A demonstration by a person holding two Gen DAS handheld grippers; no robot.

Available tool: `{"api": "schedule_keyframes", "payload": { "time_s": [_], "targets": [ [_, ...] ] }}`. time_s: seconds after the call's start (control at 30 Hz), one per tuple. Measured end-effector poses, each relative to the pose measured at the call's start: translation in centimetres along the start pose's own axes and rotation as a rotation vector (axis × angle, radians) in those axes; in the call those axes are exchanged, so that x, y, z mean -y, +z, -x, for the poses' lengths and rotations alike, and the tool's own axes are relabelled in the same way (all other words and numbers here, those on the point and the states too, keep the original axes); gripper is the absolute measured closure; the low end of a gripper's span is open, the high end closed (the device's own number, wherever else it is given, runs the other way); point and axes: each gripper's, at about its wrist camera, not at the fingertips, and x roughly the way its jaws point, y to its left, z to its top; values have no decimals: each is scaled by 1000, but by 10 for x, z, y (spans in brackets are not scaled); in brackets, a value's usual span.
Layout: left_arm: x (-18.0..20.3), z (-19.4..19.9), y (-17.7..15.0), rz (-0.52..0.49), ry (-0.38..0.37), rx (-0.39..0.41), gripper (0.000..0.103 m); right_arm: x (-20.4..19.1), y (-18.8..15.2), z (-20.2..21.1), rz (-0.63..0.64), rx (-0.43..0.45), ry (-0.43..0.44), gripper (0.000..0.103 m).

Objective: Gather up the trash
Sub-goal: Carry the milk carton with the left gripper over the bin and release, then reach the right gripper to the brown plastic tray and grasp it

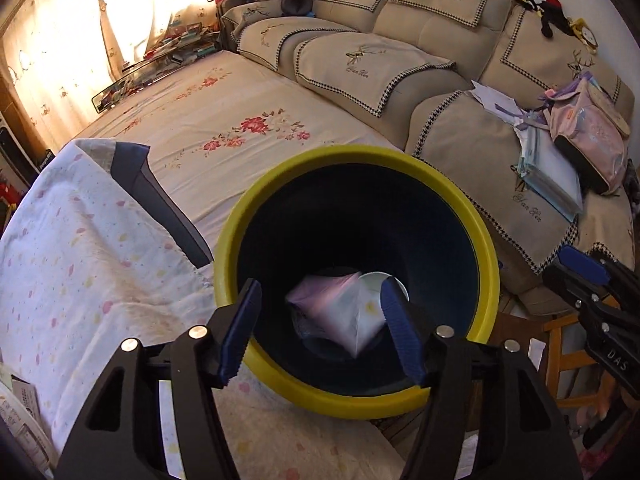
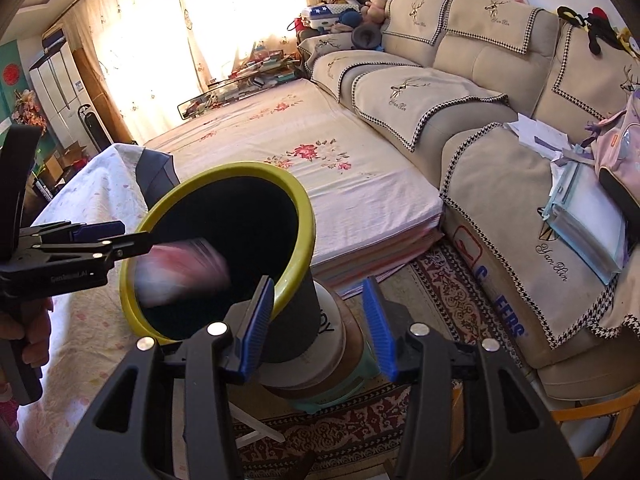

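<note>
A dark bin with a yellow rim [image 1: 280, 384] stands by the cloth-covered table; it also shows in the right wrist view [image 2: 296, 196]. My left gripper [image 1: 320, 332] is open right above the bin's mouth. A pinkish-white wrapper [image 1: 340, 312] is inside the bin, blurred, loose from the pads; it shows as a pink blur in the right wrist view [image 2: 180, 276]. A white round piece [image 1: 376, 280] lies deeper in the bin. My right gripper [image 2: 316, 324] is open and empty beside the bin's outer wall; it also shows at the right edge of the left wrist view [image 1: 584, 268].
A table with a pale spotted cloth [image 1: 80, 264] is on the left. A floral-sheet mattress [image 2: 304, 168] lies behind the bin. A beige sofa [image 2: 460, 92] with a pink backpack [image 1: 588, 132] and papers [image 1: 552, 176] is on the right. A patterned rug [image 2: 452, 292] covers the floor.
</note>
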Motion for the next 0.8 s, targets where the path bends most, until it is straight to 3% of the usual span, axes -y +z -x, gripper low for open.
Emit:
{"api": "schedule_keyframes", "payload": {
  "time_s": [0.2, 0.37, 0.53, 0.8],
  "targets": [
    [-14, 71, -26, 39, -9, 115, 33, -23, -6, -2, 50, -16, 45, 57],
    [-39, 150, -80, 109, 11, 226, 22, -66, -9, -4, 141, -33, 118, 57],
    [-80, 217, -161, 241, 100, 307, 9, -126, -8, -1, 259, -43, 229, 57],
    [-151, 279, -269, 467, 285, 324, 6, -238, -15, 8, 465, -79, 420, 56]
  ]
}}
